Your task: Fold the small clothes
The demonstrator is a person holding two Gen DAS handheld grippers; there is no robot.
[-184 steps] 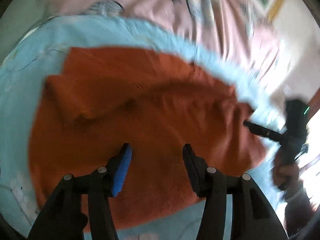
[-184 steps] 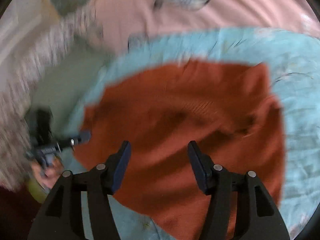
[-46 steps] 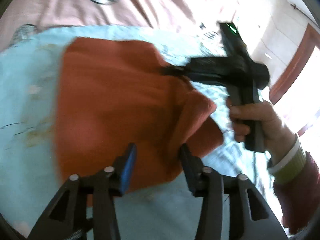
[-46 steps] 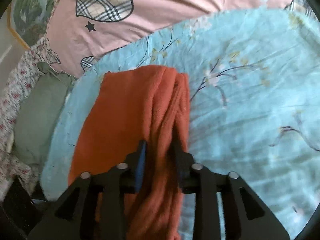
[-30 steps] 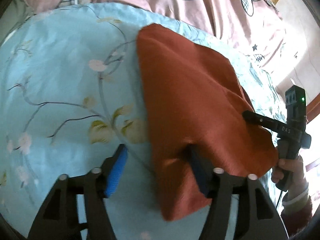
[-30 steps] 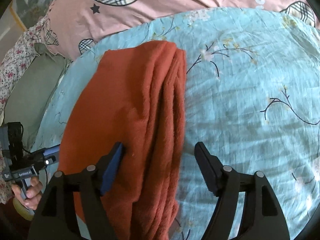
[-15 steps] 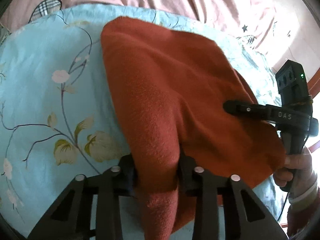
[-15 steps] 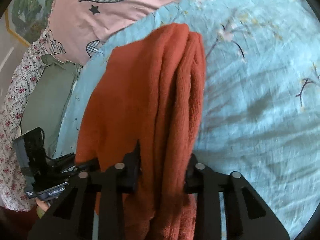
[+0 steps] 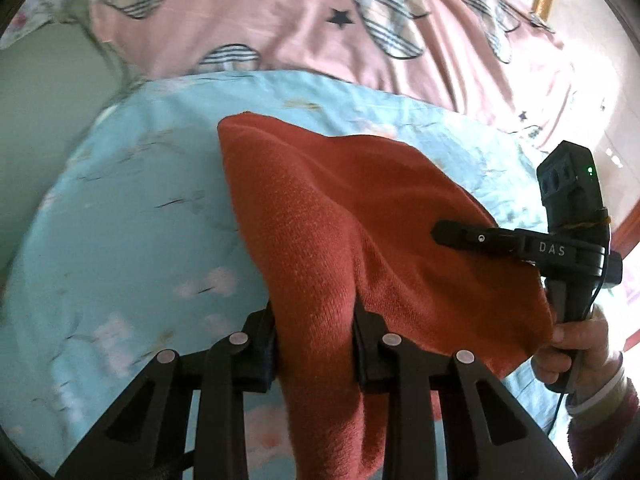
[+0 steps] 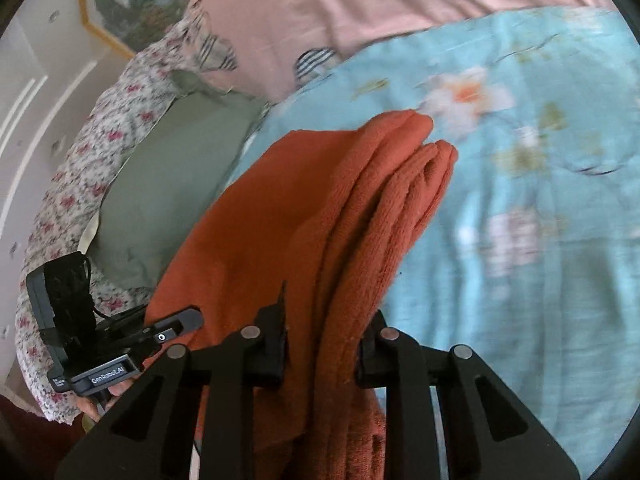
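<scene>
A rust-orange knitted garment (image 9: 340, 216) is folded into several layers and held up off the light blue floral bedspread (image 9: 132, 248). My left gripper (image 9: 316, 344) is shut on its near edge. My right gripper (image 10: 324, 348) is shut on the stacked layers of the garment (image 10: 320, 216) at the other end. The right gripper also shows in the left wrist view (image 9: 520, 240), and the left gripper in the right wrist view (image 10: 132, 344). The garment's far corner hangs toward the bedspread.
A pink quilt with plaid hearts and stars (image 9: 320, 20) lies behind the blue bedspread (image 10: 540, 200). A grey-green pillow (image 10: 168, 176) and a floral sheet (image 10: 80, 184) lie at the left. A framed picture (image 10: 136, 4) hangs on the wall.
Both grippers opened about a second ago, then closed again on the garment's ends. Since then they have lifted it off the bedspread; both views have tilted up toward the pink quilt.
</scene>
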